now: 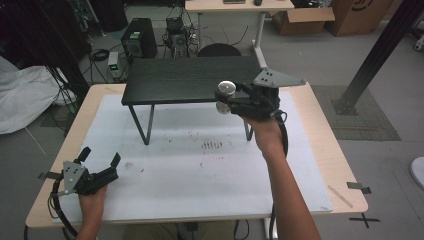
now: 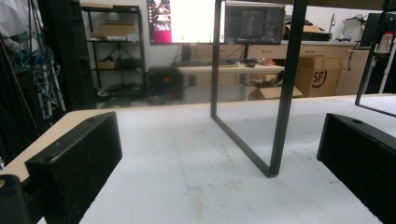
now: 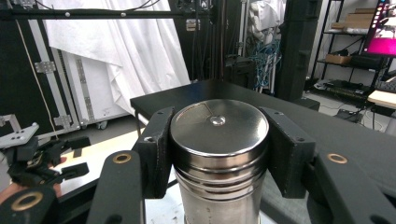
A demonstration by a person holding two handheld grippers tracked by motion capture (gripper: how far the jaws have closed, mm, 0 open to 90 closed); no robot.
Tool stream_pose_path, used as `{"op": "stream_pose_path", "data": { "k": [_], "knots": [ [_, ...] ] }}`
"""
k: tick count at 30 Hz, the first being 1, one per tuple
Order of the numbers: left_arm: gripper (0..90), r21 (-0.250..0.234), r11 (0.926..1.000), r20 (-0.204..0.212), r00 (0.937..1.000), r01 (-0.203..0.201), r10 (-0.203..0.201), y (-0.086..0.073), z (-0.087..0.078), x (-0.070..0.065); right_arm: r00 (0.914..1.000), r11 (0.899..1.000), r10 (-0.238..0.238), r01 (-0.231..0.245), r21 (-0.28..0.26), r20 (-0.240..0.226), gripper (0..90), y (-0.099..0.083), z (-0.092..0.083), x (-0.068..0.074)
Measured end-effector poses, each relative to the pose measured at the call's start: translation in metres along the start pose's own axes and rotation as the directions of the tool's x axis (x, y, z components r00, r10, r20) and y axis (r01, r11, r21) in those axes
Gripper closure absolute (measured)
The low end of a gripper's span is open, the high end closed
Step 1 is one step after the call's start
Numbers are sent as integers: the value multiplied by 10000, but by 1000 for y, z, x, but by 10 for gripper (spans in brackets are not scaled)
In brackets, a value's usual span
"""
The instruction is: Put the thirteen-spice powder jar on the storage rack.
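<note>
High view: right gripper (image 1: pixel 226 98) raised at right front edge of low black rectangular shelf on thin metal legs (image 1: pixel 190 80), jaws clamped on shiny cylindrical steel canister with flat lid (image 1: pixel 226 96). Left gripper (image 1: pixel 100 162) low over white mat (image 1: pixel 200 165) near left front corner of table, jaws spread, nothing between.

Left gripper view: both black jaws wide apart over mat; shelf leg frame (image 2: pixel 280 93) ahead.

Right gripper view: canister (image 3: pixel 219 154) upright, squeezed between both jaw pads, above shelf top (image 3: pixel 327 126); left gripper (image 3: pixel 42 158) far off at lower left.
</note>
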State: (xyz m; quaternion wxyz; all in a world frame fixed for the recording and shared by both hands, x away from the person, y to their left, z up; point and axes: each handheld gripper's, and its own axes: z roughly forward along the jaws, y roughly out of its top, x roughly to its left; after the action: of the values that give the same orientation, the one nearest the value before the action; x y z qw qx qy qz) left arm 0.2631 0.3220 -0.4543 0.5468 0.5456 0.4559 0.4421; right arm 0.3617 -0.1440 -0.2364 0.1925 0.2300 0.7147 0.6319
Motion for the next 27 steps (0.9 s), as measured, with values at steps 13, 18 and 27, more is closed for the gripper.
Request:
{"op": "stream_pose_path", "data": {
  "k": [13, 18, 27],
  "knots": [
    [4, 26, 10000, 3, 10000, 8, -8, 0, 0, 0, 9995, 9999, -138, 139, -8, 279, 486, 21, 18, -15],
    [5, -10, 10000, -2, 10000, 35, -35, 0, 0, 0, 9983, 9998, -179, 175, 82, 557, 486, 28, 31, -25],
    [4, -9, 10000, 3, 10000, 23, -23, 0, 0, 0, 9918, 9995, -116, 77, 316, 1270, 486, 33, 52, -42]
  ]
}}
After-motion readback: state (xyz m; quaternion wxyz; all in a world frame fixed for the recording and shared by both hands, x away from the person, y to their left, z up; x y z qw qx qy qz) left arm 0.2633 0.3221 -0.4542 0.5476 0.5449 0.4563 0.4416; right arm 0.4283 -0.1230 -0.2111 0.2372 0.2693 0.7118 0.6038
